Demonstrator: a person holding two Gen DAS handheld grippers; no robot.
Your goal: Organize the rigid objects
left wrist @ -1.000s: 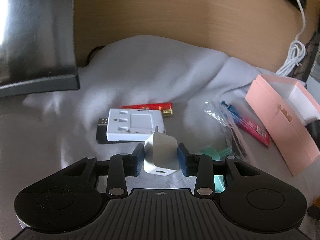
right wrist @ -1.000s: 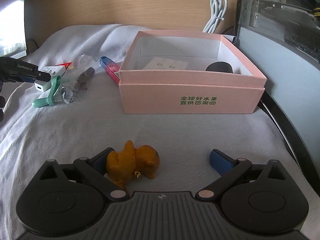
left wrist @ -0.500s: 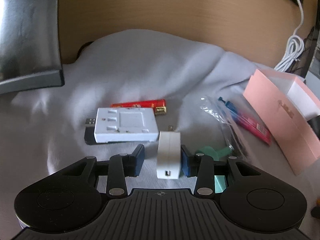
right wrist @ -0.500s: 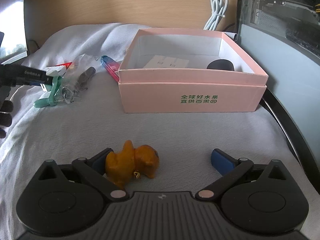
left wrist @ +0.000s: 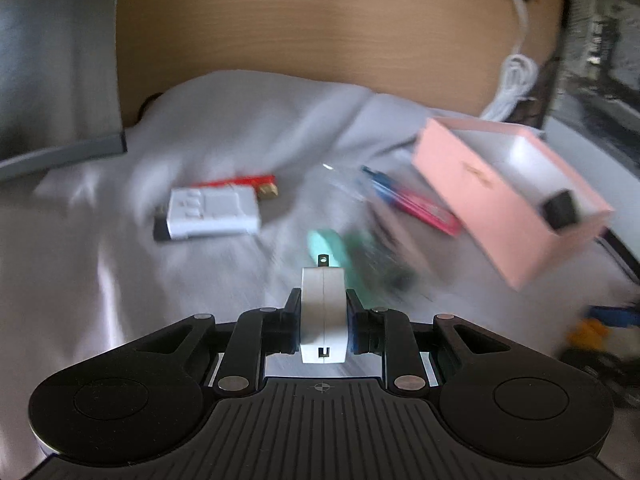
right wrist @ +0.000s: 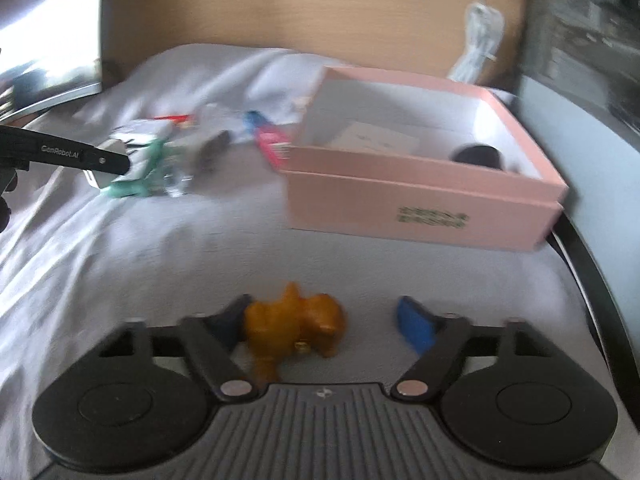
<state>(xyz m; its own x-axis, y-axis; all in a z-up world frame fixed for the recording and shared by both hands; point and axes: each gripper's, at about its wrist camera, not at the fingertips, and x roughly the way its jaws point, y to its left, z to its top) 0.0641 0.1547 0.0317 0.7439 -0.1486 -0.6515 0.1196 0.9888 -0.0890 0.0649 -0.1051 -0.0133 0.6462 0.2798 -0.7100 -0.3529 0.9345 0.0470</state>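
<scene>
Two hand-held grippers work over a white cloth spread on a desk. At the right sits an open pink box with green print on its front, too blurred to read; inside lie a white card and a black round object. Left of the box are a white flat device, a red stick, a blue-and-red packet and a green item. The left gripper, lettered "GenRobot.AI" on its side, has its jaws clamped on a white charger plug. The right gripper has its jaws apart, and an orange toy animal rests against its left finger.
</scene>
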